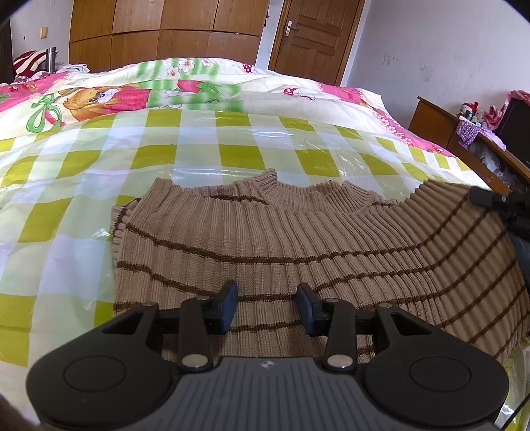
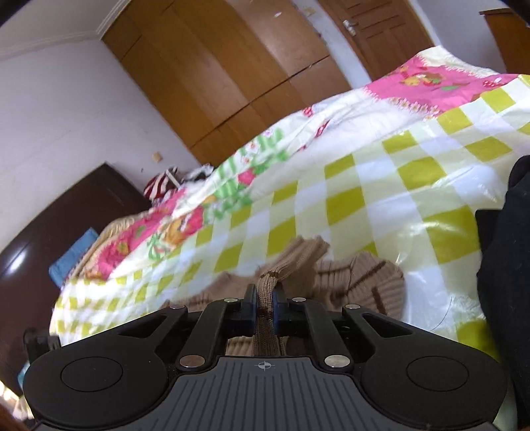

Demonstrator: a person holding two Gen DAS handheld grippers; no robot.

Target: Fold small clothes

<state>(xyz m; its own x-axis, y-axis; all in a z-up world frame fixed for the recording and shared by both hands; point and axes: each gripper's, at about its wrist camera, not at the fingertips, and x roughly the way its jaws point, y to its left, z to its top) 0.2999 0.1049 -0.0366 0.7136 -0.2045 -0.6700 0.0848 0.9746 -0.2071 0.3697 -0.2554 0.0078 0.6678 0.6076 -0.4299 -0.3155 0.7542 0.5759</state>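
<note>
A tan ribbed sweater [image 1: 265, 238] with thin brown stripes lies flat on the bed, its collar pointing away from me. My left gripper [image 1: 267, 291] hovers over its lower middle with jaws apart and nothing pinched between the blue pads. The sweater's right side is lifted, held up at the far right by my right gripper [image 1: 497, 199]. In the right wrist view, the right gripper [image 2: 265, 295] is shut on a raised fold of the sweater [image 2: 364, 275], with knit fabric squeezed between its pads.
A glossy green-and-white checked sheet [image 1: 198, 149] covers the bed under the sweater, with a pink floral quilt [image 1: 99, 96] beyond. A wooden wardrobe [image 1: 165, 33] and door [image 1: 314, 30] stand behind. A cabinet [image 1: 440, 122] flanks the right. A dark sleeve [image 2: 510, 265] is near.
</note>
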